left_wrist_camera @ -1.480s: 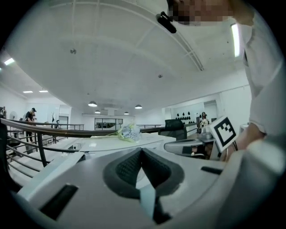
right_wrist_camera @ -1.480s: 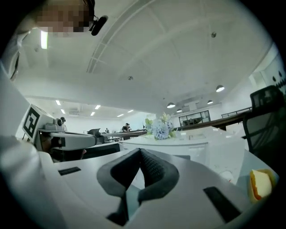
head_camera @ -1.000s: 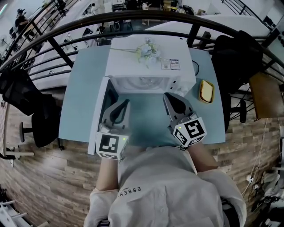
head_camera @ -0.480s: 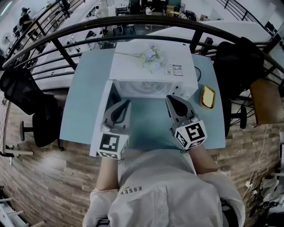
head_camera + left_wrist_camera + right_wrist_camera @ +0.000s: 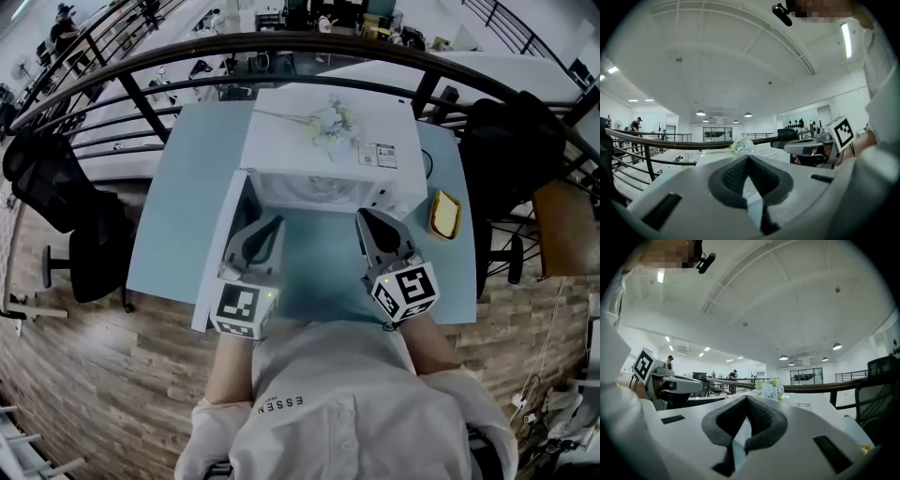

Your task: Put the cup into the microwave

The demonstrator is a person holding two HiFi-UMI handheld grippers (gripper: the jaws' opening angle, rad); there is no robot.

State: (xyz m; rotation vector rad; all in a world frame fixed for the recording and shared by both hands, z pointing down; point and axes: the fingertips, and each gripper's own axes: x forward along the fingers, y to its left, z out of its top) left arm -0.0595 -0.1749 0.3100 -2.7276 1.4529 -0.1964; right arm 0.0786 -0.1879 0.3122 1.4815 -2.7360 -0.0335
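The cup cannot be made out in any view. The cavity of the white box-shaped microwave, seen from above, shows only a pale interior. The microwave stands at the far side of a pale blue rectangular table. Its white door is swung open to the viewer's left and stands edge-on. On the microwave's top lie a spray of pale artificial flowers and a small printed label. The left gripper is held level in front of the open cavity, just beside the door. Its dark ribbed pads are pressed together at the tips with nothing between them, as its own view shows. The right gripper is held level, parallel to it, before the cavity's right side. Its jaws are likewise closed on nothing, and a bare strip of table lies between the two tools. Each carries a cube with square markers near the person's wrist. To the right of the microwave a small yellow dish-like object rests on the table near its edge. A dark curved metal railing arcs behind the table. Black office chairs stand at either side on a wood-plank floor. The person's white shirt fills the foreground.
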